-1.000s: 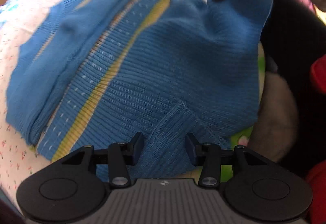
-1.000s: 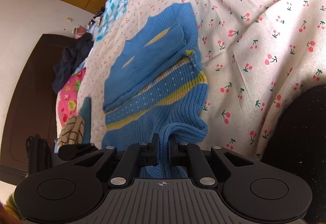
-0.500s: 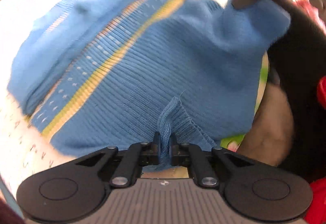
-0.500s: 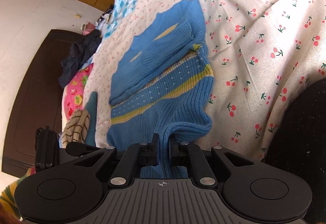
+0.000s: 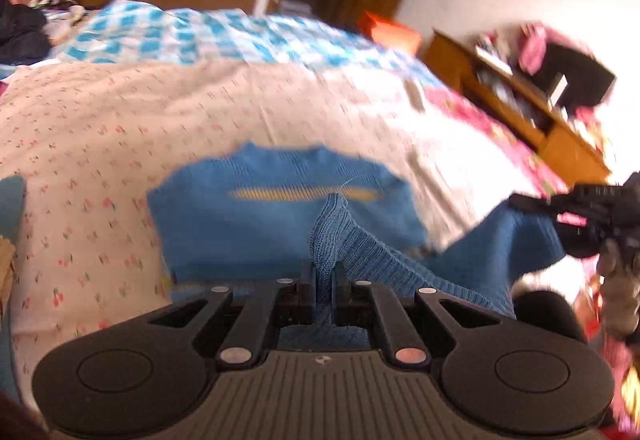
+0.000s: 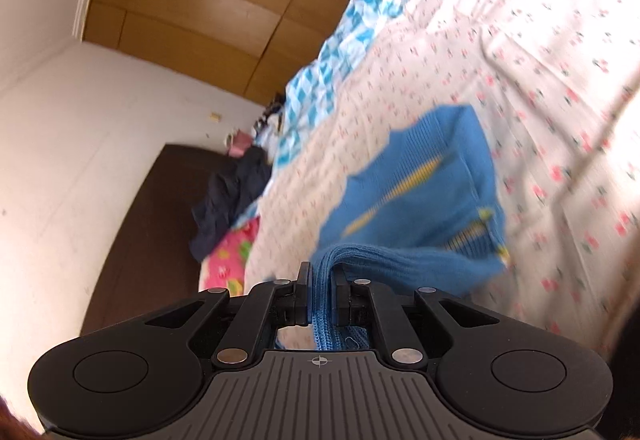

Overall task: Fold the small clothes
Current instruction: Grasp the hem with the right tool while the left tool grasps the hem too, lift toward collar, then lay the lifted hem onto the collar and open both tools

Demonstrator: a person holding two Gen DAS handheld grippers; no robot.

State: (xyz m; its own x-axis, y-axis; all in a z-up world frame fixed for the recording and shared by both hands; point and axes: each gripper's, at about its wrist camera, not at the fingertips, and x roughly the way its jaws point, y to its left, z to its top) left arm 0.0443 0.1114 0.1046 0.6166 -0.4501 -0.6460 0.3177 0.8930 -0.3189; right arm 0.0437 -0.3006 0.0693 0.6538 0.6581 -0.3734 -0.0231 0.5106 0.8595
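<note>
1. Sweater (image 5: 280, 216), one blue knit with a yellow stripe, is up off the cherry-print bedsheet (image 5: 100, 128) at its near hem, while its far part lies flat on that sheet.
2. Left gripper (image 5: 323, 272) is clenched on a ribbed fold of the sweater; the knit stands up as a ridge right between the fingers (image 5: 307, 280) and runs off to the right of them.
3. Right gripper (image 6: 322, 280) is clamped just the same, a bunched ribbed hem pinched between its fingers (image 6: 305, 280), with the cloth spilling out to the right of them.
4. In the left wrist view, the right gripper shows at the far right edge, gripping the other raised corner of the sweater; that part is blurred.
5. Count so far: one sweater, two grippers, both gripping it.
6. Beyond the sweater, past the cherry print, one blue-and-white checked quilt (image 5: 200, 40) lies at the far end of the bed.
7. Left of the sweater in the right wrist view, a dark heap of clothes (image 6: 228, 200) sits by a dark brown headboard (image 6: 160, 224).
8. Right of the sweater in the left wrist view, one wooden shelf (image 5: 520, 108) stands against the wall, its contents too blurred to name.
</note>
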